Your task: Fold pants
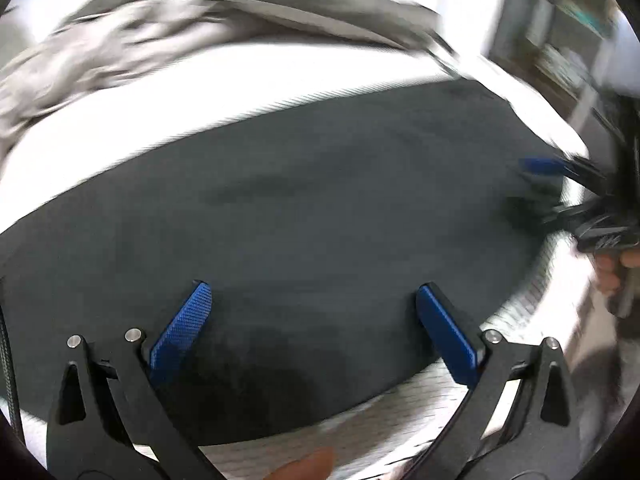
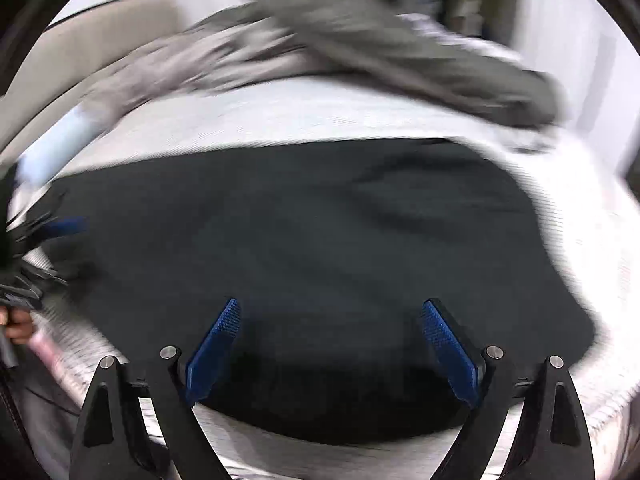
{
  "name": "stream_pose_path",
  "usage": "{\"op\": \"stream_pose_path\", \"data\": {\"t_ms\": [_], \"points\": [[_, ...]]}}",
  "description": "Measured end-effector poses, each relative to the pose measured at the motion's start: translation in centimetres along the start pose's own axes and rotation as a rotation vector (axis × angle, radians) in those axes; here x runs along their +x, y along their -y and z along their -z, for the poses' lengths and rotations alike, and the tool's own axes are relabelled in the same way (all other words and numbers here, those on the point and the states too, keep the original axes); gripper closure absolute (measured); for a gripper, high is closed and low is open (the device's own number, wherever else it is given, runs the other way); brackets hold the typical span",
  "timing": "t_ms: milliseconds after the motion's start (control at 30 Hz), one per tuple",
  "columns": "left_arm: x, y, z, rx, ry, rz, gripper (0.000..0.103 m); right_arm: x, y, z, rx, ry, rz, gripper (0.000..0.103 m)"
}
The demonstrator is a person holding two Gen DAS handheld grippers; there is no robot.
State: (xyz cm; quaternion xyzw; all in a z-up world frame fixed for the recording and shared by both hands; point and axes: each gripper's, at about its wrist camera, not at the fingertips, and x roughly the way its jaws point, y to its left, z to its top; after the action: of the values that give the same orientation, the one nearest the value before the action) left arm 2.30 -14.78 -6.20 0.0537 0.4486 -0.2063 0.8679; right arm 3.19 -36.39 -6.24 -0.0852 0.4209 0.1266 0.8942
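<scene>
Dark charcoal pants (image 1: 304, 208) lie flat across a white bed (image 1: 248, 80), filling the middle of both views; in the right wrist view the pants (image 2: 312, 240) reach nearly to the bed's right side. My left gripper (image 1: 314, 294) hovers open over the near edge of the fabric, blue pads spread wide, nothing between them. My right gripper (image 2: 330, 308) is likewise open above the near edge. The right gripper (image 1: 560, 184) also shows blurred at the pants' right end, and the left gripper (image 2: 48, 240) shows blurred at the left end.
A rumpled grey blanket (image 1: 120, 44) is heaped along the far side of the bed, also the grey blanket (image 2: 360, 40). A person's hand (image 1: 616, 272) holds a gripper handle at right. Shelving (image 1: 568, 40) stands beyond the bed's right corner.
</scene>
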Motion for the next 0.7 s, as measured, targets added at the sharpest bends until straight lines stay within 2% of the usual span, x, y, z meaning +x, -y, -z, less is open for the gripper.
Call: {"op": "stream_pose_path", "data": {"t_ms": [33, 100, 167, 233, 333, 367, 433, 467, 533, 600, 633, 700], "points": [[1.0, 1.1, 0.1, 0.035, -0.026, -0.004, 0.001, 0.8, -1.3, 0.1, -0.051, -0.025, -0.004, 0.010], [1.9, 1.7, 0.2, 0.074, -0.040, -0.050, 0.000, 1.8, -2.4, 0.7, -0.146, -0.039, 0.054, 0.010], [1.6, 0.8, 0.2, 0.053, -0.040, -0.013, 0.000, 1.1, -0.9, 1.5, -0.137, -0.027, 0.048, 0.010], [1.4, -0.9, 0.2, 0.017, -0.046, -0.026, 0.000, 0.1, 1.4, 2.5, -0.096, -0.025, 0.109, 0.010], [0.7, -4.3, 0.6, -0.050, -0.050, -0.066, 0.000, -1.2, 7.9, 4.2, 0.029, -0.030, 0.335, 0.008], [0.4, -5.3, 0.8, -0.075, -0.049, -0.077, 0.000, -1.5, 9.9, 4.8, 0.082, -0.033, 0.385, 0.007], [-0.3, -7.8, 1.1, -0.144, -0.050, -0.112, 0.000, -2.1, 12.7, 5.5, 0.172, -0.008, 0.379, 0.006], [-0.5, -9.1, 1.2, -0.175, -0.053, -0.156, 0.000, -2.3, 13.5, 5.7, 0.202, -0.001, 0.362, 0.006], [-0.8, -10.6, 1.4, -0.201, -0.054, -0.188, 0.001, -2.6, 14.2, 5.1, 0.229, 0.006, 0.358, 0.006], [-0.9, -11.9, 1.2, -0.236, -0.057, -0.172, 0.005, -3.8, 12.8, 3.7, 0.230, 0.040, 0.403, 0.006], [-1.0, -11.9, 1.2, -0.242, -0.054, -0.167, 0.009, -3.4, 11.6, 3.0, 0.228, 0.056, 0.400, 0.006], [-0.9, -11.6, 0.2, -0.232, -0.051, -0.134, 0.014, -3.9, 10.3, 1.9, 0.237, 0.096, 0.315, 0.006]]}}
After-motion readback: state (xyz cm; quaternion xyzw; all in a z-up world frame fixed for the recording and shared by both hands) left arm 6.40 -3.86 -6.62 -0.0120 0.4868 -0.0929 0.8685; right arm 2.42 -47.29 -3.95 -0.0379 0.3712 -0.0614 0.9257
